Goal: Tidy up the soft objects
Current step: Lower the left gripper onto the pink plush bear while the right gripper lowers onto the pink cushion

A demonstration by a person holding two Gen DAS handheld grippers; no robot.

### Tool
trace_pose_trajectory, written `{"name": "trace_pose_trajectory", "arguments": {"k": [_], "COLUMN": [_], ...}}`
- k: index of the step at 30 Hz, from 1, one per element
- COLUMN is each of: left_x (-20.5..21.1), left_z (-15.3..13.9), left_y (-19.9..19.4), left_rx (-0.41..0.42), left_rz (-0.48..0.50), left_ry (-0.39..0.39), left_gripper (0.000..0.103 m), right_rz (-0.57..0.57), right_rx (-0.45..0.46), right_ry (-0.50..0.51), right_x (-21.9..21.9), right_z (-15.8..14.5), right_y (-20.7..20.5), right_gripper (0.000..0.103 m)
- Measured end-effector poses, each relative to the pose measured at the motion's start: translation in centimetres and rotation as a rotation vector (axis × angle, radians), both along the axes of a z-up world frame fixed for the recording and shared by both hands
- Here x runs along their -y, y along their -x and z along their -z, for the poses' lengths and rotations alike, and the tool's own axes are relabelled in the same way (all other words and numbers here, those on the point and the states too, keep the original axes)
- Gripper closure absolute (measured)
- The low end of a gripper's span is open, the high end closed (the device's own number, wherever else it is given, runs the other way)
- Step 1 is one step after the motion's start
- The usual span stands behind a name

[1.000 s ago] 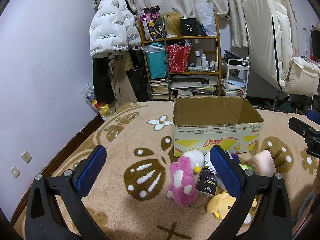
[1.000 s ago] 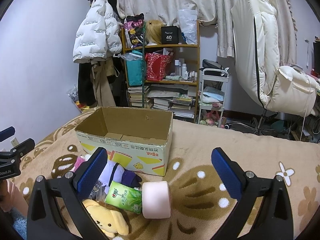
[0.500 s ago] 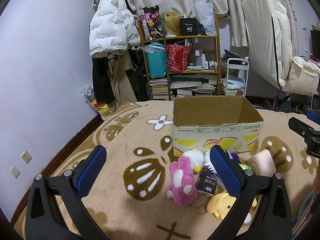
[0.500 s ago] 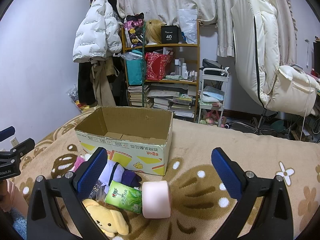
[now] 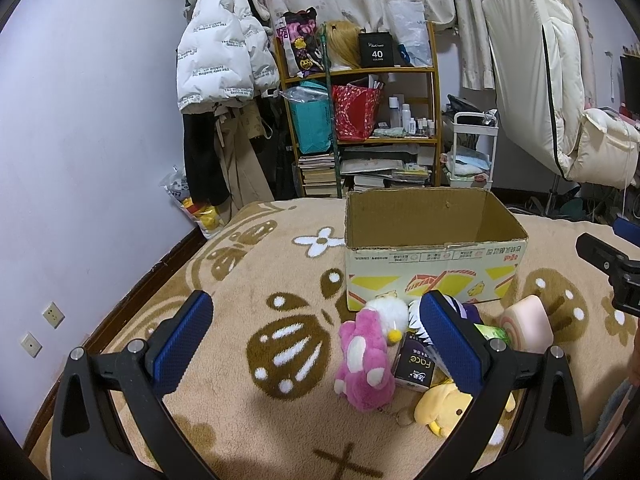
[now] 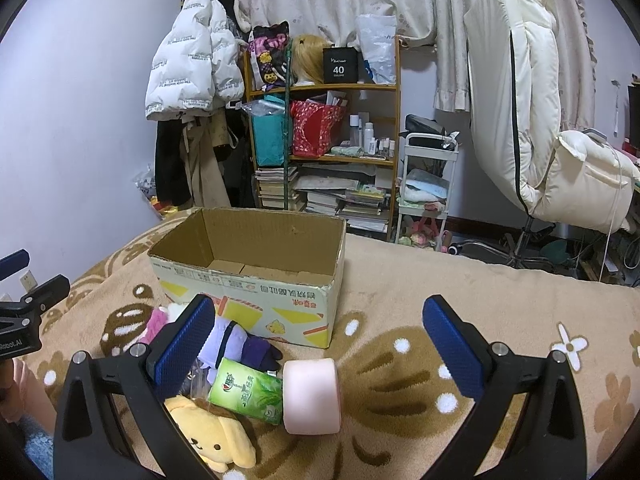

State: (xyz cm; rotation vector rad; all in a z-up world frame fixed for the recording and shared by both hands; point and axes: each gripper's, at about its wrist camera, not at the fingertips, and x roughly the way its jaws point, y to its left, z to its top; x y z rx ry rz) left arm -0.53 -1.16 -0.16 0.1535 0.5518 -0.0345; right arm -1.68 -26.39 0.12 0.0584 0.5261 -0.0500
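Nothing has moved since the earlier frames: left gripper (image 5: 316,338) and right gripper (image 6: 320,340) both hover spread wide, grasping nothing. One cardboard box (image 6: 256,300) (empty) sits behind the pile: one pink plush (image 5: 362,364), one yellow plush (image 6: 212,436), one pink roll (image 6: 312,396).

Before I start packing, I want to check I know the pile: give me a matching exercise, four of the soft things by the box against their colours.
Things:
1. bear plush
2. dog plush
3. tissue pack
4. foam roll

Colours:
a. green
b. pale pink
c. bright pink
d. yellow

All four lie on the blanket in front of the cardboard box, whose visible inside is bare.

Pairs: 1-c, 2-d, 3-a, 4-b
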Motion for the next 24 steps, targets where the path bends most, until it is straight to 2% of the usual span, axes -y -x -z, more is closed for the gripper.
{"name": "trace_pose_trajectory", "arguments": {"k": [7, 16, 19, 24], "left_x": [0.0, 0.2, 0.6, 1.1], "left_z": [0.5, 0.8, 0.8, 1.6], "left_y": [-0.9, -2.9, -3.7, -5.1], "left_rx": [-0.041, -0.095, -0.091, -0.129], "left_rz": [0.003, 0.04, 0.037, 0.041], "left_ry": [-0.001, 0.036, 0.024, 0.011], "left_gripper": [0.001, 0.001, 0.001, 0.001], "right_rz": [0.019, 0.011, -0.007, -0.022], "right_rx": [-0.049, -0.144, -0.167, -0.206], "right_ry": [0.0, -0.075, -0.105, -0.096], "right_x": [0.1, 1.1, 1.1, 0.5], "right_z": [0.9, 2.4, 2.9, 3.9], "right_y": [-0.8, -2.7, -3.4, -4.8], "right_gripper": [0.0, 0.0, 0.0, 0.0]}}
